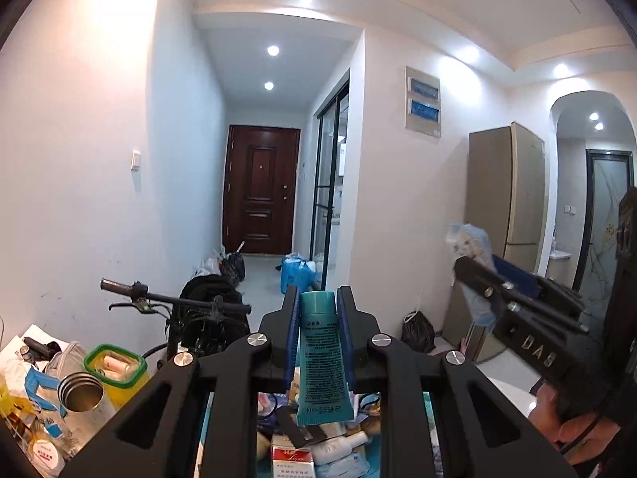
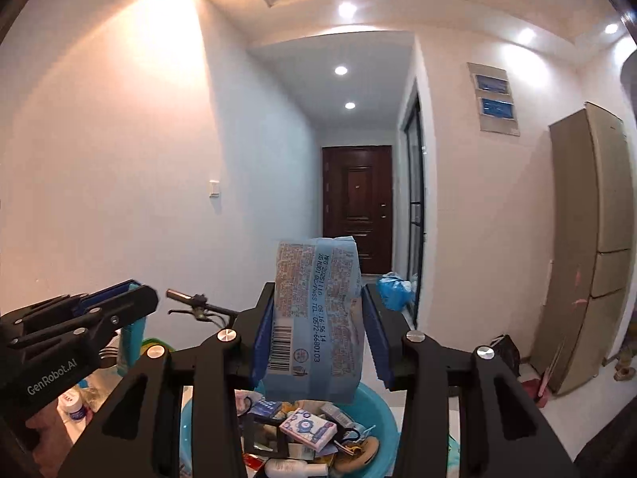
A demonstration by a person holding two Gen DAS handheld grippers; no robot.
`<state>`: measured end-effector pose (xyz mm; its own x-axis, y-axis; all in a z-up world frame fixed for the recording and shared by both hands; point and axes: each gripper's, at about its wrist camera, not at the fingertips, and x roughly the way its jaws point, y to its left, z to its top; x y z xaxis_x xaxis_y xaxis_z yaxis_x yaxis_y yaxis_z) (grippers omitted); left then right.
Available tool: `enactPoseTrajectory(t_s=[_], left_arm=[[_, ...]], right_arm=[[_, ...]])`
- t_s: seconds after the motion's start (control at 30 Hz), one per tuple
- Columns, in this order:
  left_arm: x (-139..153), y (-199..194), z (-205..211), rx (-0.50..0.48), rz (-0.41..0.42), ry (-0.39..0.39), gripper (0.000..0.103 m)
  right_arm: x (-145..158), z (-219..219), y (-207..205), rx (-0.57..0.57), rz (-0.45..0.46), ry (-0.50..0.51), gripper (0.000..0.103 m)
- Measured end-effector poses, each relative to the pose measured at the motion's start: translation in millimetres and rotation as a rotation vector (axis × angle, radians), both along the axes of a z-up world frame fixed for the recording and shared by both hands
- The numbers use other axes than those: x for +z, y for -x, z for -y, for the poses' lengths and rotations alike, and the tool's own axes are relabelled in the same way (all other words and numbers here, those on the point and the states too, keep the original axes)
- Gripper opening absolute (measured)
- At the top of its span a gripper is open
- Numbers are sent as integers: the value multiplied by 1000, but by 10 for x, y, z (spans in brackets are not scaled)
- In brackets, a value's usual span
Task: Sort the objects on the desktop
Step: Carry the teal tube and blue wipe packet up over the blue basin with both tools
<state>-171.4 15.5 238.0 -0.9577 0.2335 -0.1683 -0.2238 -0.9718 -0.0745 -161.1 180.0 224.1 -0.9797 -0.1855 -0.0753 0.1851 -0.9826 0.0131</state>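
The left gripper (image 1: 318,298) has its jaws nearly closed, clamping a teal tube (image 1: 322,354) upright between its pads. The right gripper (image 2: 318,302) stands partly open, gripping a blue tissue pack (image 2: 316,318) between its jaws, above the cluttered blue basin (image 2: 382,410).

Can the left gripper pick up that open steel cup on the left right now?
Probably not yet: the left gripper is already shut on the teal tube, so the steel cup must wait until the tube is set down.

Smooth plastic teal tube (image 1: 321,354), glossy printed plastic pack (image 2: 316,318), brushed metal flask (image 1: 81,392), glossy plastic basin (image 2: 382,410).
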Motion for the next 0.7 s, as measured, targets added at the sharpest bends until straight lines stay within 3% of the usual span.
enactPoseTrajectory(t_s=[0.13, 0.7], left_arm=[[-92, 133, 15, 5, 39, -2, 20], [-183, 207, -107, -17, 45, 7, 20]], right_arm=[[18, 17, 77, 8, 15, -4, 41], [-41, -7, 267, 6, 32, 20, 41]])
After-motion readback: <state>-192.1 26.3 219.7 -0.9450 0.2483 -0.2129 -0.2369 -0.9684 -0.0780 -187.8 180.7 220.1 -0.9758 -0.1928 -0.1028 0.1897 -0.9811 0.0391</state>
